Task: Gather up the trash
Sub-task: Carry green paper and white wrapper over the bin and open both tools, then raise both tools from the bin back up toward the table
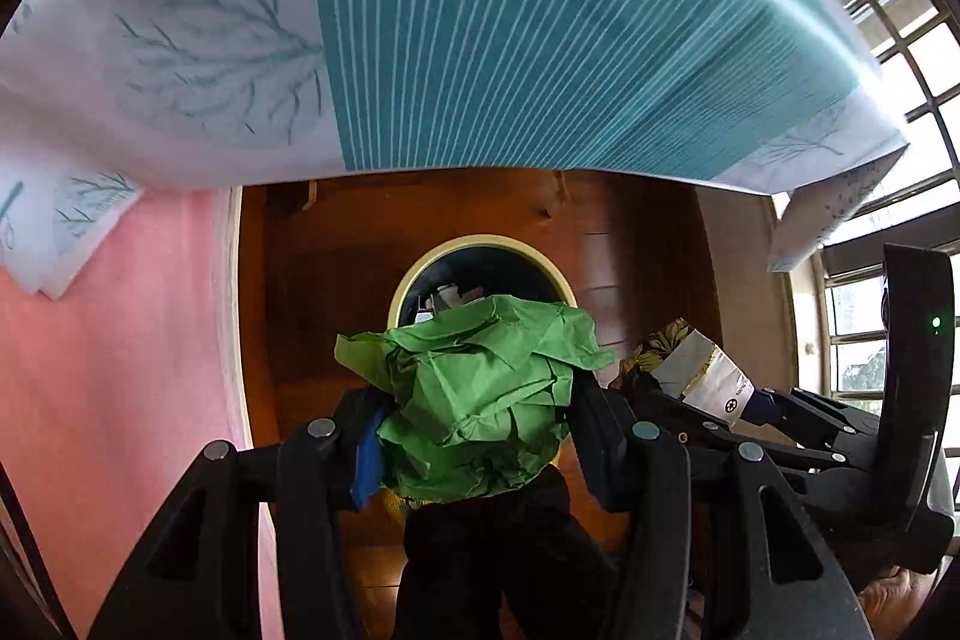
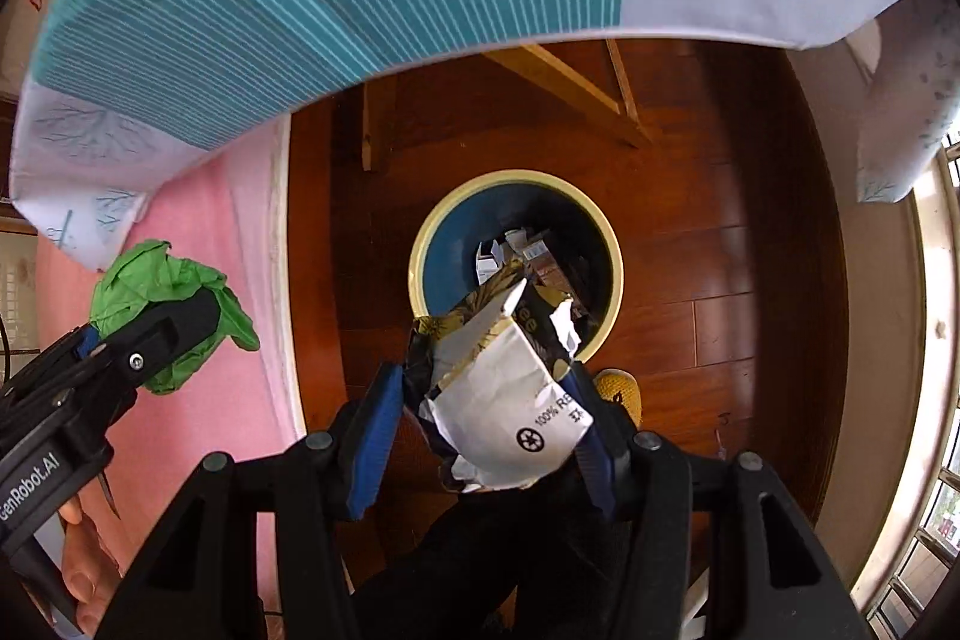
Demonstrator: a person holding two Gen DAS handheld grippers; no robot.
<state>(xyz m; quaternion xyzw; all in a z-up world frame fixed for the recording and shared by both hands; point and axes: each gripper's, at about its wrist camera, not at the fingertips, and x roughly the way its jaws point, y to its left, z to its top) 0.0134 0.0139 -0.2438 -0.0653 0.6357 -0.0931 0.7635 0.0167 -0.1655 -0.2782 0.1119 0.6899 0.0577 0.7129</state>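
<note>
Two views, left wrist first: the left gripper (image 1: pixel 474 436) clamps a crumpled green paper ball (image 1: pixel 480 400) between its fingers, above the round bin (image 1: pixel 480 244) on the wooden floor (image 1: pixel 630 232) below the desk edge. From the right wrist, the right gripper (image 2: pixel 486 436) pinches a torn paper package (image 2: pixel 510 400) over the bin (image 2: pixel 420 268), trash already inside.

Cloth-draped desk above a dark wood floor

A teal-striped tablecloth (image 1: pixel 540 22) with white borders printed in branch motifs hangs over the desk edge, its corner drooping toward a pink wall (image 1: pixel 114 358). Below the cloth lies a reddish wooden floor (image 2: pixel 720 280), where pale wooden desk legs (image 2: pixel 576 94) stand. To the right of the cloth, a gridded window (image 1: pixel 888 10) lets in daylight.
</note>
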